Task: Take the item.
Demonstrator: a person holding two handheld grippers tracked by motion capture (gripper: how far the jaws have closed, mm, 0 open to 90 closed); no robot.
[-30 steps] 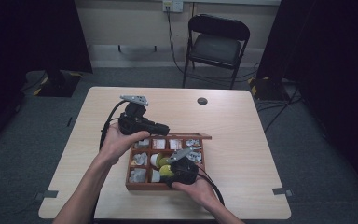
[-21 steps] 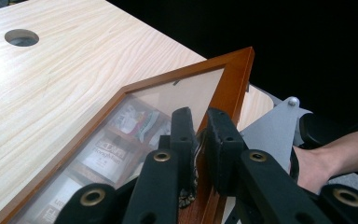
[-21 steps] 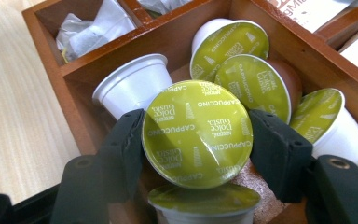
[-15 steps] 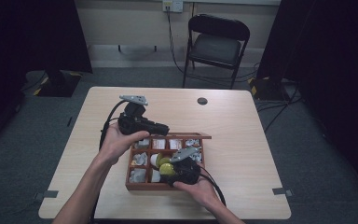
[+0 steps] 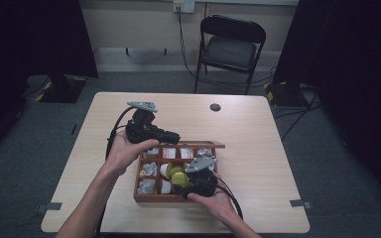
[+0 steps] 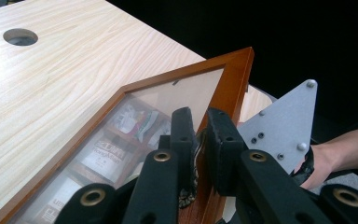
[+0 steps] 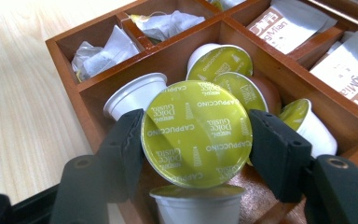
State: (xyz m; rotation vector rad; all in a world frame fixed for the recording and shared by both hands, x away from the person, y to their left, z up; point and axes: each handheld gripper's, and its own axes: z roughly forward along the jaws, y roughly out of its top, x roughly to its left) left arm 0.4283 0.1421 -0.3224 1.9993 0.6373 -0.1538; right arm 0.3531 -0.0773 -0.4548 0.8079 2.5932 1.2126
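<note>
A wooden compartment box [image 5: 158, 199] lies on the table near its front edge. Its glass-paned lid [image 5: 201, 145] is raised, and my left gripper [image 5: 175, 137] is shut on the lid's wooden frame [image 6: 235, 74], with my left gripper [image 6: 199, 119] pinching that edge between both jaws. My right gripper [image 7: 199, 136] is shut on a capsule [image 7: 191, 116] with yellow-green foil marked cappuccino. It hangs just above the middle compartment, which holds several like capsules [image 7: 223, 60]. From above, the capsule [image 5: 178, 177] shows in front of my right gripper [image 5: 183, 179].
Other compartments hold tea bags [image 7: 165, 21] and paper sachets [image 7: 286, 25]. A round cable hole [image 5: 215, 107] sits at the table's far side. A folding chair [image 5: 230, 47] stands beyond the table. The right gripper's grey plate [image 6: 279, 126] is close beside the lid.
</note>
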